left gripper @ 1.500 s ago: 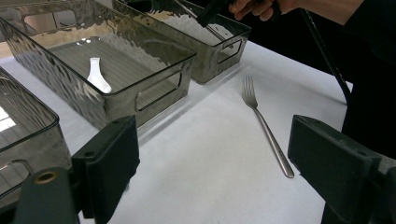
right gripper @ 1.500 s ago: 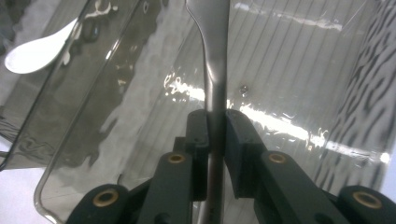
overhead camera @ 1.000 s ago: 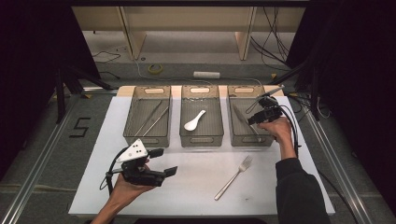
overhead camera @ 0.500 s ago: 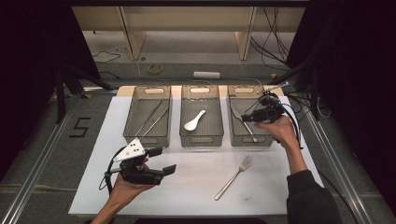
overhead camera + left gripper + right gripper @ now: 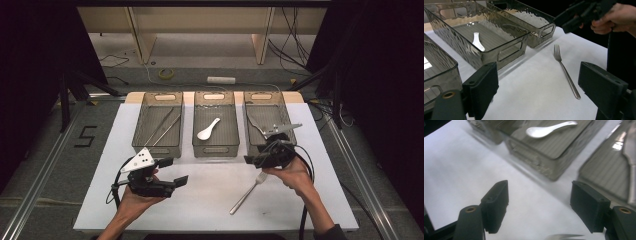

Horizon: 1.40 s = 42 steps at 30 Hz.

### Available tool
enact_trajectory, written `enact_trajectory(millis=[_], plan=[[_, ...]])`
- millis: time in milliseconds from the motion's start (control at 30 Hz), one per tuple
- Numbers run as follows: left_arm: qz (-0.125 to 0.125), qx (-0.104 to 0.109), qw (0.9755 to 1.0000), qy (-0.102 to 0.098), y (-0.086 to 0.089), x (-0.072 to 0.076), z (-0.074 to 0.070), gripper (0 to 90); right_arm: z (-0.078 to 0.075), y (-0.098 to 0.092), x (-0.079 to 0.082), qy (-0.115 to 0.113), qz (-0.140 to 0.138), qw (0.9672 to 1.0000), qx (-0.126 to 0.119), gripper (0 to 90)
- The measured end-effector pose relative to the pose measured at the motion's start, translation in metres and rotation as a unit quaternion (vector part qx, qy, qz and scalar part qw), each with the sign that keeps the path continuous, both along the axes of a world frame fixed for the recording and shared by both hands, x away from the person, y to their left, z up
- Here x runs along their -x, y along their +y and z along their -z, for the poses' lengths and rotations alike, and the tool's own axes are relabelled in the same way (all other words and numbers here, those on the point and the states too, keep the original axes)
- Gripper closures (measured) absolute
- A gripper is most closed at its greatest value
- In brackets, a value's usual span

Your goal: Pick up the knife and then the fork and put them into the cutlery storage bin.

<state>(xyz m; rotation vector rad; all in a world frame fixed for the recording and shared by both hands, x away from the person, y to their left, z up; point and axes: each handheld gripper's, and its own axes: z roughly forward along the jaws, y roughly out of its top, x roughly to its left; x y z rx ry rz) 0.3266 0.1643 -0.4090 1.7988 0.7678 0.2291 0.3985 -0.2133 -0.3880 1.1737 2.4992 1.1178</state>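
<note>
Nearest the front edge of the tabletop (image 5: 100, 210), the left gripper (image 5: 176, 171) is resting in the person's hand with its fingers (image 5: 482, 87) spread wide and nothing between them. Just beyond, toward the right side of the tabletop, the fork (image 5: 248, 191) is lying flat on the white surface, tines pointing toward the trays and handle angling back toward the front edge. It is looking like a slim, one-piece metal fork with a long narrow handle and a bright, polished finish. Judging by that, it is probably light and stiff but slippery, and it is lying so flat that the fingers will likely have to pinch across the handle near its middle, pressing close to the surface to get under its edges.

The right gripper (image 5: 248, 160) is hovering above the tine end, and its jaws have just been opening; in the right gripper view its fingers (image 5: 495, 205) are standing well apart with only bare tabletop between them.

Farther back, three clear trays are sitting in a row: the left tray (image 5: 140, 145) is holding chopsticks (image 5: 162, 126), the middle tray (image 5: 214, 150) is holding a white spoon (image 5: 207, 129), and the right tray (image 5: 250, 145) is holding another fork (image 5: 256, 125).
</note>
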Motion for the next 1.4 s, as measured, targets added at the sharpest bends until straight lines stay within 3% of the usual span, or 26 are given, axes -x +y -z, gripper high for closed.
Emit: enact_trajectory(millis=[133, 467, 933, 1400], plan=[[0.0, 0.0, 1.0, -0.001, 0.0, 0.0, 0.0, 16.1, 0.013, 0.012, 0.016, -0.005, -0.018, 0.9997, 0.015, 32.7], [0.0, 0.002, 1.0, -0.002, 0.0, 0.0, 0.0, 16.1, 0.034, 0.031, 0.04, 0.006, -0.051, 0.9986, 0.013, 34.4], [0.0, 0.001, 1.0, -0.002, 0.0, 0.0, 0.0, 16.1, 0.058, 0.042, 0.054, 0.044, -0.106, 0.9926, 0.04, 70.0], [0.001, 0.002, 1.0, -0.003, 0.0, 0.0, 0.0, 16.1, 0.074, 0.055, 0.061, 0.06, -0.155, 0.9815, 0.095, 88.9]])
